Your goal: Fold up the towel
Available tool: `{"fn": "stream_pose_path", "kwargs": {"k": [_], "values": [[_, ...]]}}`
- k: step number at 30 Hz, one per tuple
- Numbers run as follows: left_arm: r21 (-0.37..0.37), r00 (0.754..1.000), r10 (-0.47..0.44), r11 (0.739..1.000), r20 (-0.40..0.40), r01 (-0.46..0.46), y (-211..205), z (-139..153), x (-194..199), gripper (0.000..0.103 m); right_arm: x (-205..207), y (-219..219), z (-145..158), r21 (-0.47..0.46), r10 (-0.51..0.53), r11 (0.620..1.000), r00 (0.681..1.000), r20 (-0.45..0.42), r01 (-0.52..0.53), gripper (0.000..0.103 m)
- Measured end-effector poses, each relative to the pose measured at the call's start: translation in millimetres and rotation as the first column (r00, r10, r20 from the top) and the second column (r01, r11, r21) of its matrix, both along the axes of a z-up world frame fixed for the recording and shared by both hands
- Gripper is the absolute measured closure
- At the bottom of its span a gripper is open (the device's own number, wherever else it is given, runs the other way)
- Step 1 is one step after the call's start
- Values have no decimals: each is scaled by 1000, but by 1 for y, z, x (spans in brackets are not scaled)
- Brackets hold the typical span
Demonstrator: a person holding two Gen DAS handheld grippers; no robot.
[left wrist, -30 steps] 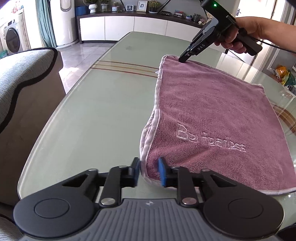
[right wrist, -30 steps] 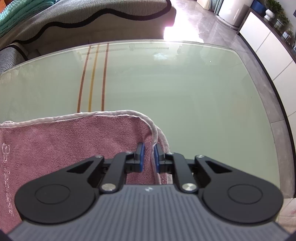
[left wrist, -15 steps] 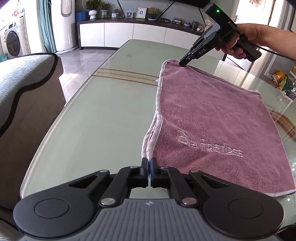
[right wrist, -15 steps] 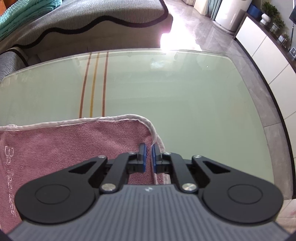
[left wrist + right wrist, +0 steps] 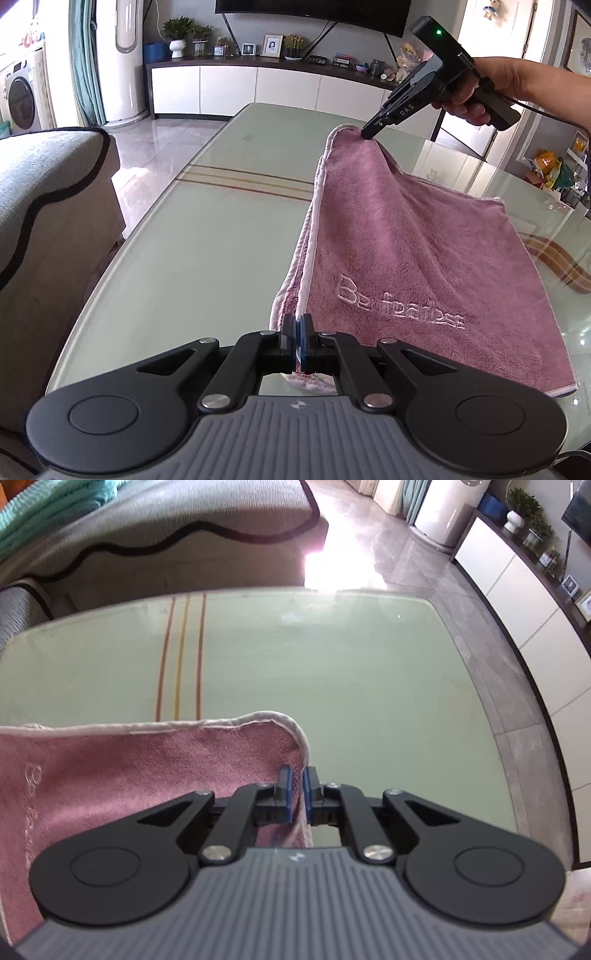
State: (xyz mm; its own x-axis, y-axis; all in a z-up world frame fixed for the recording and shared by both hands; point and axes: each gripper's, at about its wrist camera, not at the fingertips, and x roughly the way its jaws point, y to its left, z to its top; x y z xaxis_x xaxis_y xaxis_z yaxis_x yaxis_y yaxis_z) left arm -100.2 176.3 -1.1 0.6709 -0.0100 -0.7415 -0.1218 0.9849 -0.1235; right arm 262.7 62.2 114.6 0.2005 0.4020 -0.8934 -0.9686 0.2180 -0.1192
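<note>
A mauve towel (image 5: 406,258) with a pale hem and raised lettering lies doubled on the glass table (image 5: 207,240). My left gripper (image 5: 297,328) is shut on its near left corner, the hem pinched between the blue pads. My right gripper (image 5: 367,132), held by a person's hand (image 5: 476,88), is shut on the far left corner and holds it above the glass, so the left edge rises between the two corners. In the right wrist view the right gripper (image 5: 297,788) pinches the hem of the towel (image 5: 129,768), and the glass table (image 5: 369,686) spreads beyond it.
A grey sofa (image 5: 40,206) with a dark wavy trim stands close along the table's left edge. A white cabinet (image 5: 258,92) runs along the far wall. Striped lines (image 5: 243,177) cross the glass beyond the towel. The towel's right side rests on the table.
Both grippers closed on the towel's left corners. The right gripper has since risen, lifting the far corner off the glass, and the near corner has come up a little too.
</note>
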Motion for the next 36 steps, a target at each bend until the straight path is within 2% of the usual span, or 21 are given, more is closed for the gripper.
{"fn": "stream_pose_path", "kwargs": {"k": [8,17,23,25,26,27,28,30,34,36], "values": [[-26,999,30,999,-31,-31,14,-9,4,101,1,7,-11,-4,-4,1000,1000,-12,4,97],[-42,997,21,999,-77,-25,16,-19,5,101,3,12,-31,-57,0,998,1000,-14,-1,96],[-47,996,24,999,-83,-28,18,-22,8,100,5,13,-35,-55,-17,998,1000,-10,17,96],[-33,996,23,999,-88,-26,17,-21,8,95,5,13,-32,-36,-32,999,999,7,32,91],[-26,996,23,999,-90,-26,17,-20,8,89,4,11,-30,-21,-50,999,998,27,50,87],[-23,995,34,999,-95,-36,18,-20,7,83,5,9,-26,0,-76,997,996,42,76,74],[-18,994,44,999,-100,-46,18,-20,7,80,7,6,-22,17,-97,995,994,44,96,69],[-10,993,46,999,-111,-48,20,-18,4,74,10,-6,-8,69,-142,988,989,36,140,69],[-12,996,44,999,-80,-45,22,-4,-3,72,0,-50,21,173,-266,951,963,44,255,70],[-15,999,2,1000,-41,-2,18,5,-1,62,-14,-87,33,224,-338,920,940,40,321,70]]}}
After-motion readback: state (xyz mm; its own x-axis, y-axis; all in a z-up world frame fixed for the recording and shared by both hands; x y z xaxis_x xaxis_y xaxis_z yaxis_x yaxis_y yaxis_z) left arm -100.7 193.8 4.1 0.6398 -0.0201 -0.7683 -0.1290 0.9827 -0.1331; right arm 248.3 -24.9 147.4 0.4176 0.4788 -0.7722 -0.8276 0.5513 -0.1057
